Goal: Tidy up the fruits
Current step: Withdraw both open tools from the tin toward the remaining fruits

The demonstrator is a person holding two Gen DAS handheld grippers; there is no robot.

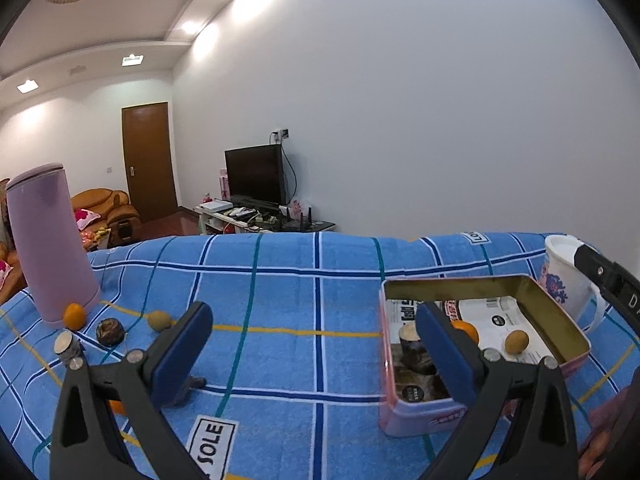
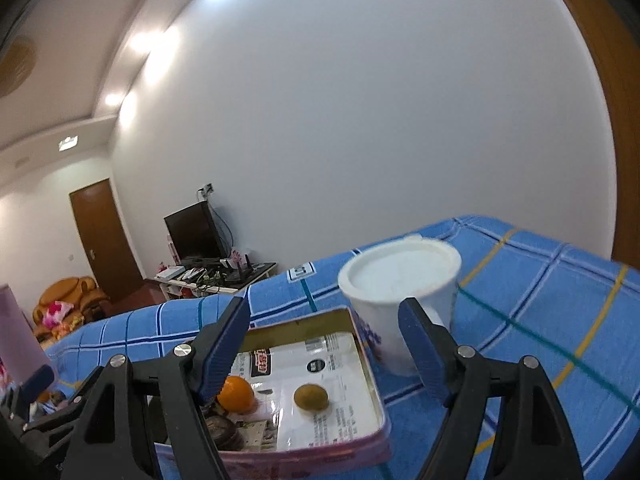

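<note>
Left gripper point(image 1: 312, 356) jaws wide and empty, right gripper point(image 2: 324, 356) likewise, orange point(image 2: 236, 394) in tin point(image 2: 376, 384) half hidden.

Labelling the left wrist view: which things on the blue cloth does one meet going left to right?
Purple container → orange → dark round fruit → small brown fruit → pink tin → white mug.

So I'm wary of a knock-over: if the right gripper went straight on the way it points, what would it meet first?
Probably the white mug, just beyond the pink tin. The right gripper is open and empty; depth is unclear.
</note>
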